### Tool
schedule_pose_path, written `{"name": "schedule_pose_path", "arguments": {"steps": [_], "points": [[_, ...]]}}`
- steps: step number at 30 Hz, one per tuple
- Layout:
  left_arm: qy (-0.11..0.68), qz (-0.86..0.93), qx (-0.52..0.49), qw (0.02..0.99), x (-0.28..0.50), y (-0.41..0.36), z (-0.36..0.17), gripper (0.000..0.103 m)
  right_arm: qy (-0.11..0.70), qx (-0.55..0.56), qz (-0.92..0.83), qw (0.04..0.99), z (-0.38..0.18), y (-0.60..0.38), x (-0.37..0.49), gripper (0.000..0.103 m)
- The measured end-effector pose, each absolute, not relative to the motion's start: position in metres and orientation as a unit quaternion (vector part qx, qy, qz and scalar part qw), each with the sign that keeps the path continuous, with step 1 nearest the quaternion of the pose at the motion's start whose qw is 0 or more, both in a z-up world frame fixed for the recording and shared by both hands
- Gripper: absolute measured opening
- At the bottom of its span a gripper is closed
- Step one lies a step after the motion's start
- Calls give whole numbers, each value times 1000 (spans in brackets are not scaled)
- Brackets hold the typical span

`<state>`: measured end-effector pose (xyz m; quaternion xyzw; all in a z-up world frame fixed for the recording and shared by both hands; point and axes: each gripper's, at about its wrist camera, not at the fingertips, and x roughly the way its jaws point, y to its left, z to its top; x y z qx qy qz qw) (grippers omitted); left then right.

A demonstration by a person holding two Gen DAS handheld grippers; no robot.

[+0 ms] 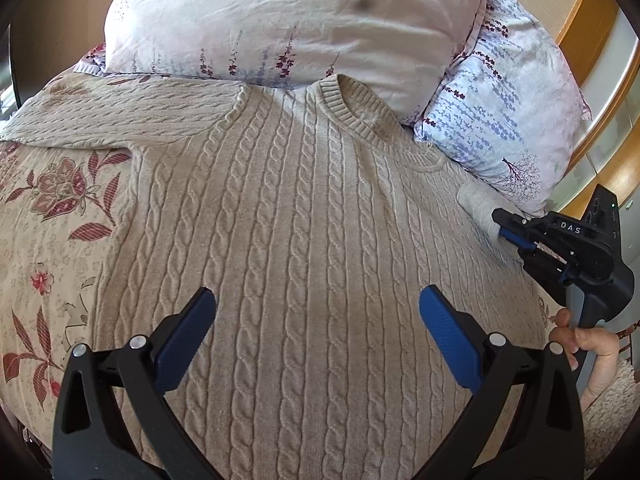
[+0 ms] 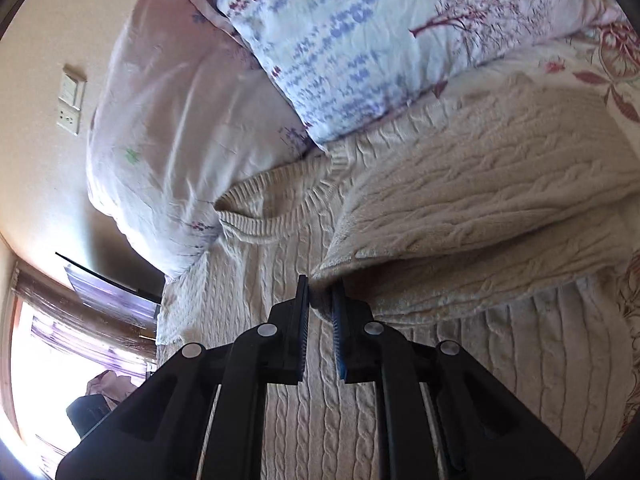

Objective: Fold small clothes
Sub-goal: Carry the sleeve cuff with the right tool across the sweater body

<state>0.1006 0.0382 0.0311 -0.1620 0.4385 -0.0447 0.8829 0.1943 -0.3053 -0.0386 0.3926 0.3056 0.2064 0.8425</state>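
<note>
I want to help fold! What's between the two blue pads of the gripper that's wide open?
Only the cable-knit sweater. In the left wrist view, the left gripper is wide open and its body lies flat between the fingers, nothing else there.

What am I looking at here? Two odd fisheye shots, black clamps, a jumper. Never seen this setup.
No robot: a person holds a pair of hand-held tongs in each hand, each with a camera looking along its fingers. The left view shows the left tongs open and empty above a beige cable-knit sweater spread on a floral bedspread, with two flowered pillows behind. At its right edge, a hand holds the right tongs. The right view is rolled sideways: those tongs are shut on the sweater's sleeve, lifted over the body for folding.
</note>
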Motion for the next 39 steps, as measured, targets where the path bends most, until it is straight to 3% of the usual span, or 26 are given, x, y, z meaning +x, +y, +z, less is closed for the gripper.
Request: {"name": "schedule_pose_path", "arguments": {"steps": [1,3,4,5,10,15,17,20,26,30,31,33,34,35,39], "points": [[440,-46,-165,882,101,40,30,101,310,402,205,837,-41,-310,194,16],[441,-48,-170,880,101,41,30,101,314,422,196,827,-41,-319,192,32],[442,-50,-173,879,102,42,30,101,308,439,188,823,-43,-327,189,47],[442,-52,-175,878,102,43,30,101,298,455,183,819,-43,-336,187,52],[439,-65,-176,879,105,43,32,101,266,513,140,804,-45,-377,182,52],[435,-74,-180,879,113,48,36,101,255,533,61,804,-55,-406,180,48],[432,-75,-186,879,116,52,38,101,257,514,30,818,-54,-409,184,30],[431,-76,-197,877,120,59,37,101,245,478,20,843,-41,-403,188,12],[435,-87,-237,864,131,73,33,92,208,409,105,882,15,-351,195,10],[433,-91,-267,856,138,81,31,90,244,334,197,889,41,-275,215,10],[433,-94,-274,854,140,82,31,90,273,312,222,883,41,-251,222,11],[433,-100,-287,849,144,83,29,90,322,284,249,868,36,-218,232,27],[435,-103,-294,845,147,83,28,90,340,278,256,861,31,-205,233,46],[437,-108,-301,841,150,84,27,90,343,280,257,859,28,-200,230,58],[446,-123,-324,825,167,84,21,85,339,328,232,850,12,-227,211,61]]}}
